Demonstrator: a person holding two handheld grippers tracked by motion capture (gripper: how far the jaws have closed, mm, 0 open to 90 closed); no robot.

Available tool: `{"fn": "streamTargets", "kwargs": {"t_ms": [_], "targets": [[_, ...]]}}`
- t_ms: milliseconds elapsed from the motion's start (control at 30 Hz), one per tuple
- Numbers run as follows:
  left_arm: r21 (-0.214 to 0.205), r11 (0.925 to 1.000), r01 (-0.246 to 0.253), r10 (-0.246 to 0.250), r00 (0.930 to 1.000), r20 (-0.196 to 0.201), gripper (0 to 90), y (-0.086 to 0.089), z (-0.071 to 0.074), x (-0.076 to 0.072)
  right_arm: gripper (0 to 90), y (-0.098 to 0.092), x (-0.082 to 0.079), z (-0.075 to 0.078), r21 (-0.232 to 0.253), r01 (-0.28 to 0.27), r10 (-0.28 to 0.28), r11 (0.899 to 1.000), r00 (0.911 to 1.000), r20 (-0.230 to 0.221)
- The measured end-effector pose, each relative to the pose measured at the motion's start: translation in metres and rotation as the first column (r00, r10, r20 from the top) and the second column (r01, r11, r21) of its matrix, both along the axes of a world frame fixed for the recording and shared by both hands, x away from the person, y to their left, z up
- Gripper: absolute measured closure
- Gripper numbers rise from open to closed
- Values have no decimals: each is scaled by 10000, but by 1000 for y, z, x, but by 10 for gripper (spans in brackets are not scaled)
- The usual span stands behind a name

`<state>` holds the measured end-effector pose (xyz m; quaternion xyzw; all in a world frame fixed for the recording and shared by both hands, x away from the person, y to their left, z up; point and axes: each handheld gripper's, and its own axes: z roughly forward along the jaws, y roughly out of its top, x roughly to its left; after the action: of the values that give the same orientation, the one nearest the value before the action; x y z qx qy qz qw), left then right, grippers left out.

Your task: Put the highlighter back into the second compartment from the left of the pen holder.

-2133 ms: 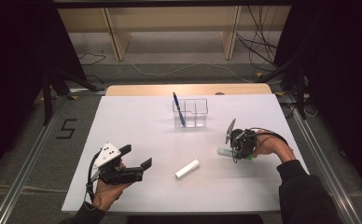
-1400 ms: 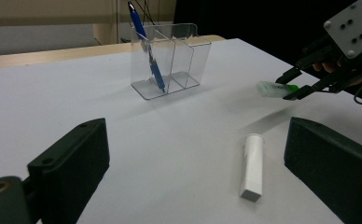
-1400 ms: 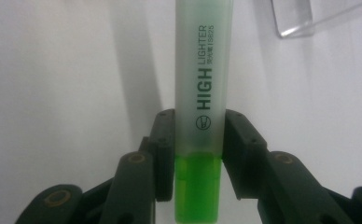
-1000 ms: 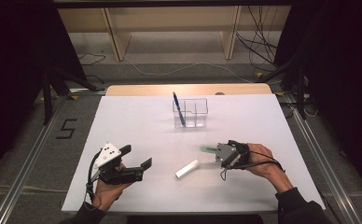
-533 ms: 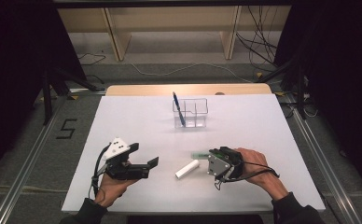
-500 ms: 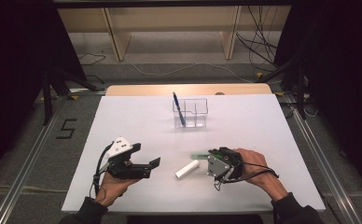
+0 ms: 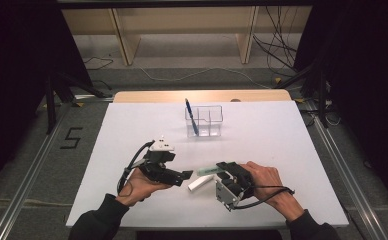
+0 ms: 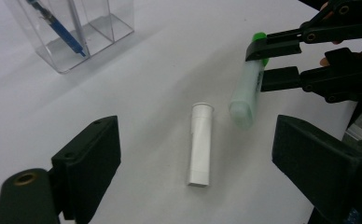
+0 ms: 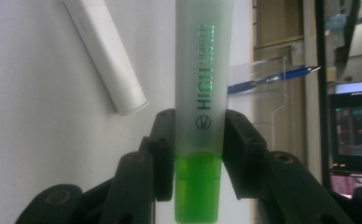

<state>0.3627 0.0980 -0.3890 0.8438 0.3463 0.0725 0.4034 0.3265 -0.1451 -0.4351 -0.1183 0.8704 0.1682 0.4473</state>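
My right gripper (image 9: 200,126) is shut on a green highlighter (image 9: 202,84), whose capped pale end sticks out past the pads. In the high view the highlighter (image 7: 206,171) lies level, just above a white tube (image 7: 200,183) on the table. My left gripper (image 7: 184,175) is open beside the tube's left end. Its jaws have just been closing a little; the white tube (image 8: 201,144) lies ahead between them, untouched. The right gripper (image 8: 281,58) with the highlighter (image 8: 245,95) shows in the left gripper view, right of the tube.
A clear divided organizer (image 7: 211,122) stands at the back middle of the white table (image 7: 282,145), with a blue pen (image 7: 191,117) leaning in its left compartment. Shelving and cables lie on the floor beyond the table's far edge.
The right gripper has carried the highlighter leftward from the table's right side to just beside the white tube. The left gripper has moved right and a little up, toward the tube's other side.
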Motion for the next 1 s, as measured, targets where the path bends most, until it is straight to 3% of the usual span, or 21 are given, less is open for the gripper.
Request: {"fn": "streamTargets", "kwargs": {"t_ms": [100, 300, 333, 467, 533, 700, 733, 800, 867, 967, 1000], "targets": [[263, 9995, 151, -144, 9996, -255, 152, -7, 0, 5, 672, 3, -3, -1, -357, -174, 189, 9992, 9989, 440], [671, 9962, 563, -514, 9961, -720, 161, -18, -3, 12, 672, 8, -8, -4, -541, -225, 283, 9983, 9937, 1083], [660, 9961, 588, -535, 9954, -797, 164, -20, -4, 13, 672, 9, -8, -4, -771, -282, 366, 9966, 9932, 1107], [781, 9931, 870, -789, 9918, -1008, 181, -23, -3, 16, 672, 12, -10, -7, -834, -324, 435, 9960, 9898, 1355], [956, 9903, 1011, -894, 9888, -1197, 190, -25, -4, 19, 672, 13, -9, -8, -1300, -443, 655, 9905, 9843, 1637], [1079, 9876, 1137, -983, 9854, -1389, 214, -29, -6, 21, 672, 17, -12, -11, -1533, -636, 933, 9861, 9763, 1954], [1088, 9874, 1149, -997, 9856, -1363, 221, -30, -6, 22, 672, 18, -14, -11, -1605, -457, 756, 9860, 9796, 1860], [1224, 9837, 1320, -1143, 9833, -1417, 233, -31, -6, 23, 672, 19, -13, -11, -1732, -696, 1062, 9824, 9715, 2118], [1290, 9798, 1525, -1324, 9795, -1521, 258, -34, -6, 24, 672, 20, -15, -12, -1816, -586, 973, 9816, 9724, 2121], [1334, 9767, 1683, -1462, 9760, -1613, 271, -40, -6, 25, 672, 21, -15, -12, -1930, -713, 1155, 9786, 9667, 2285], [1435, 9722, 1849, -1603, 9727, -1676, 273, -41, -5, 26, 672, 22, -15, -13, -1943, -731, 1180, 9782, 9658, 2308]]}}
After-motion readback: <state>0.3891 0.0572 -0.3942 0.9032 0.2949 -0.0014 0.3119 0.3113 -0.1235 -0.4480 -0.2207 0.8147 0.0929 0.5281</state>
